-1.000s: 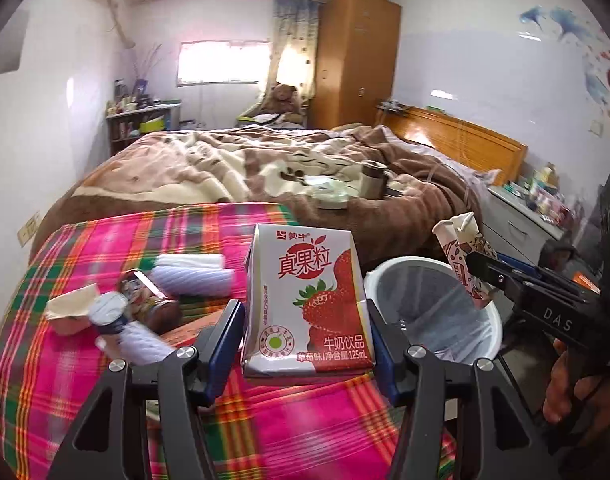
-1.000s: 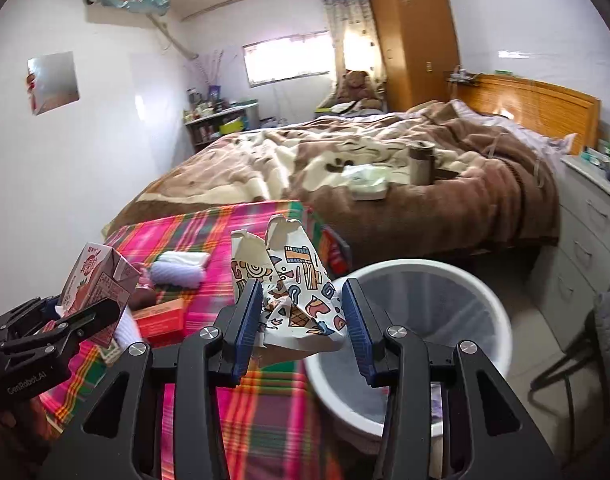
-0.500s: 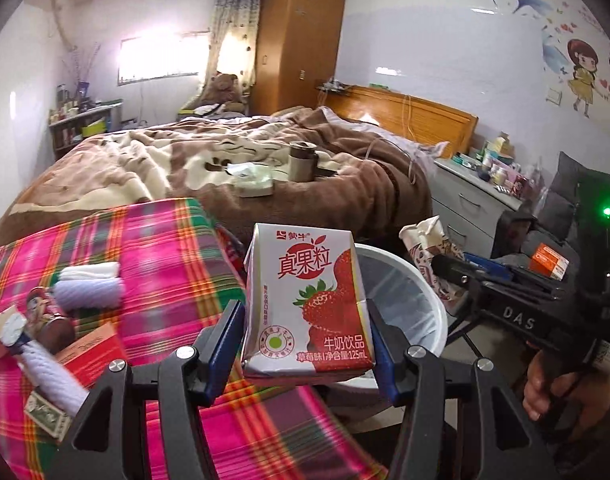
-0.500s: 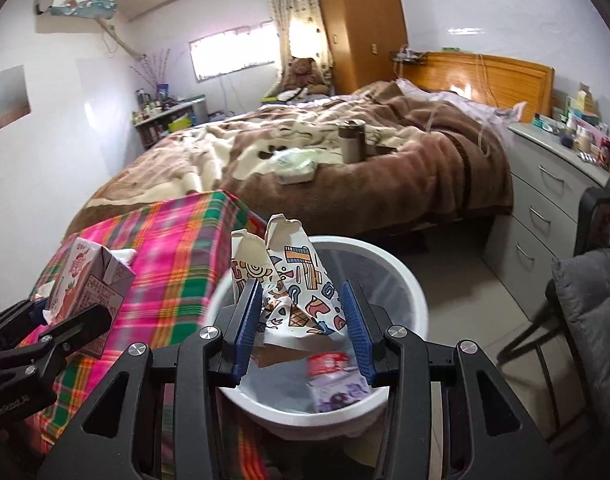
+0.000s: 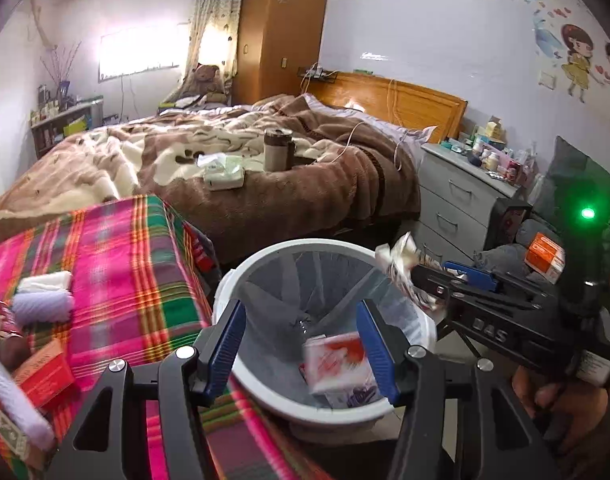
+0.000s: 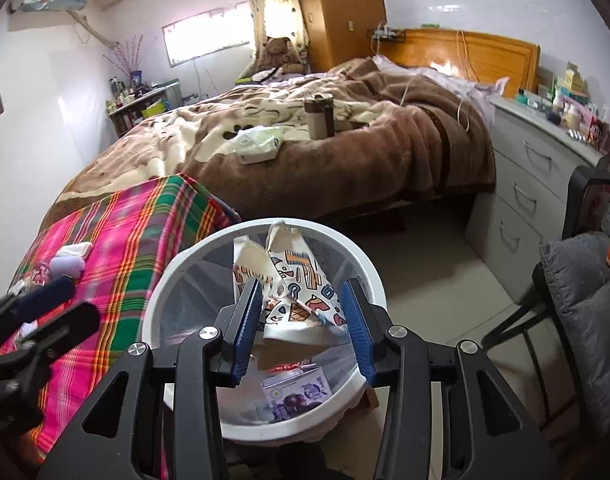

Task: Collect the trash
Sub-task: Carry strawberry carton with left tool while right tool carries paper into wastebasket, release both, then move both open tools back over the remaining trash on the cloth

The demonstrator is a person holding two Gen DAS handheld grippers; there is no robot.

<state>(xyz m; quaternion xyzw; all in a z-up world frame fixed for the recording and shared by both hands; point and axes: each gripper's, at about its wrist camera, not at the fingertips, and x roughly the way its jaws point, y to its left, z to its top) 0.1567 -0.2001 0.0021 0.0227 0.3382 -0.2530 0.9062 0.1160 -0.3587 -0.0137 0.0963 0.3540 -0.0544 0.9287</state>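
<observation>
Bedroom clutter frames a white trash bin (image 5: 241, 272) beside the plaid-covered counter (image 5: 117, 248). One left gripper (image 5: 301, 354) hangs over the bin, its jaws parted and empty; below and between them one strawberry milk carton (image 5: 333, 360), blurred, lies inside the bin on its side. One right gripper (image 6: 301, 332) has its jaws closed on one crumpled patterned wrapper (image 6: 293, 280), long axis upright, torn top pointing away from the jaws, directly above the bin (image 6: 165, 284). Another small purple-printed carton (image 6: 297, 394) lies in the bin beneath those jaws.
</observation>
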